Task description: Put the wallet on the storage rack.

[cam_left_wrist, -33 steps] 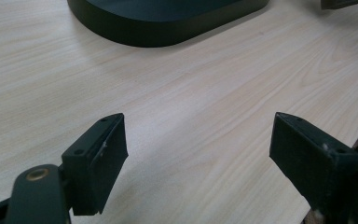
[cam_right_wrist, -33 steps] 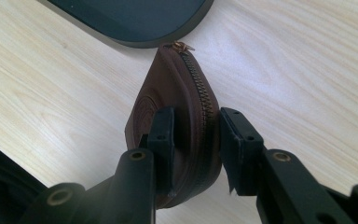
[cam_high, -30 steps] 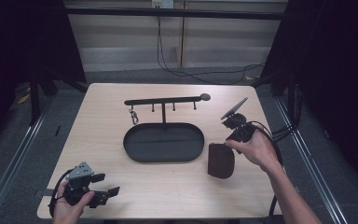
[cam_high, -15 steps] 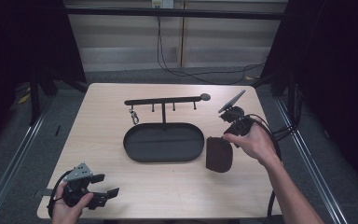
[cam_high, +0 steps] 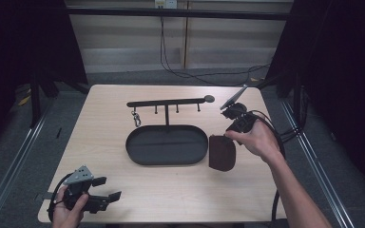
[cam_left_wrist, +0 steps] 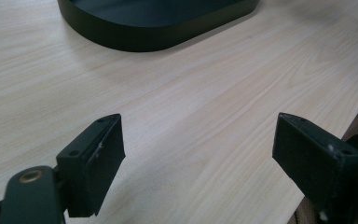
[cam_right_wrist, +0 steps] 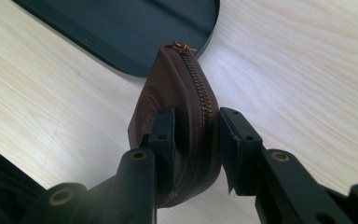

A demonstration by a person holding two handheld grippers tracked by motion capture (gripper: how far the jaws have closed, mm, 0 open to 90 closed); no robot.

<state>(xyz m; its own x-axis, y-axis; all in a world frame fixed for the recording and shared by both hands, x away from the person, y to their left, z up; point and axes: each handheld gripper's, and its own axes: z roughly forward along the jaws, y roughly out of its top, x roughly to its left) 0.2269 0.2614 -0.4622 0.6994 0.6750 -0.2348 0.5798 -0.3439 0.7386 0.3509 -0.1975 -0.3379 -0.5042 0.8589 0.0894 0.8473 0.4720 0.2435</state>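
A brown zip pouch (cam_high: 222,153) hangs edge-up just right of the black oval tray (cam_high: 166,161), slightly above the table. My right gripper (cam_high: 226,137) is shut on the pouch's upper end. In the right gripper view the pads (cam_right_wrist: 164,133) press both sides of the pouch (cam_right_wrist: 168,88) beside its zip, with the brass pull at the far tip and the tray (cam_right_wrist: 121,28) beyond it. My left gripper (cam_high: 108,188) rests at the table's front left corner. Its jaws stand wide open over bare wood (cam_left_wrist: 198,154).
A black rack with a bar of hooks (cam_high: 166,102) rises behind the tray, and a metal clip (cam_high: 136,118) hangs from its left end. The tray's rim (cam_left_wrist: 144,37) lies ahead of the left gripper. The right gripper's cable trails off the table's right edge.
The right gripper has lifted the pouch a little off the table and brought it slightly towards the tray. The left gripper has stayed put.
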